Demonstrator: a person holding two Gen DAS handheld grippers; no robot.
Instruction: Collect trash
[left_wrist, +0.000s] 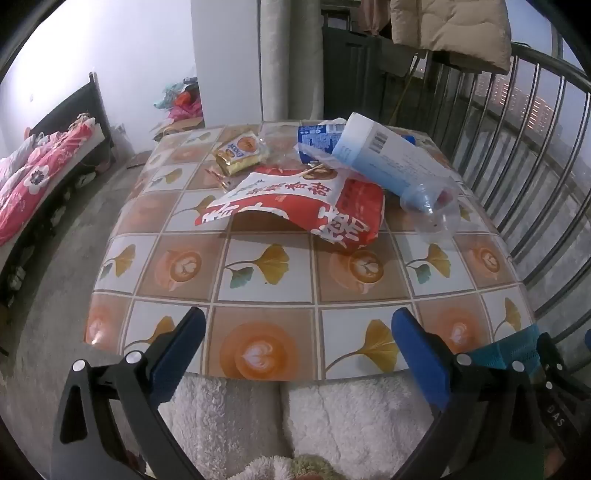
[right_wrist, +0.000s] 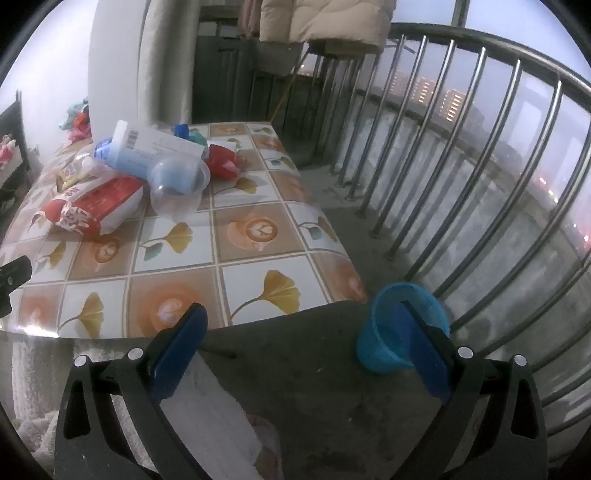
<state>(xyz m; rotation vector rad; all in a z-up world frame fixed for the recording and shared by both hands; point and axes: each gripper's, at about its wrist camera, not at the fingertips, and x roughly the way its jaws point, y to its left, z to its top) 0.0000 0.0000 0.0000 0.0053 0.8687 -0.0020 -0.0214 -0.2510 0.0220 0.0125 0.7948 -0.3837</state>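
Trash is piled at the far side of the table (left_wrist: 266, 325): a red and white snack bag (left_wrist: 295, 206), a yellow snack packet (left_wrist: 242, 151), a blue wrapper (left_wrist: 317, 136), a pale blue bottle (left_wrist: 384, 158) lying on its side and a clear plastic cup (left_wrist: 432, 214). My left gripper (left_wrist: 299, 332) hangs open over the table's near edge, holding nothing. My right gripper (right_wrist: 301, 332) is open over the floor beside the table (right_wrist: 258, 295). A small blue bin (right_wrist: 380, 343) stands on the floor, partly behind the right finger. The snack bag (right_wrist: 96, 206), the bottle (right_wrist: 147, 151) and the cup (right_wrist: 177, 188) show at upper left.
A metal railing (right_wrist: 461, 147) runs along the right, close to the table and the bin. A red crumpled packet (right_wrist: 221, 160) lies behind the cup. A bed with pink bedding (left_wrist: 40, 177) stands at the left. White fluffy legs (left_wrist: 332, 417) of the person fill the bottom.
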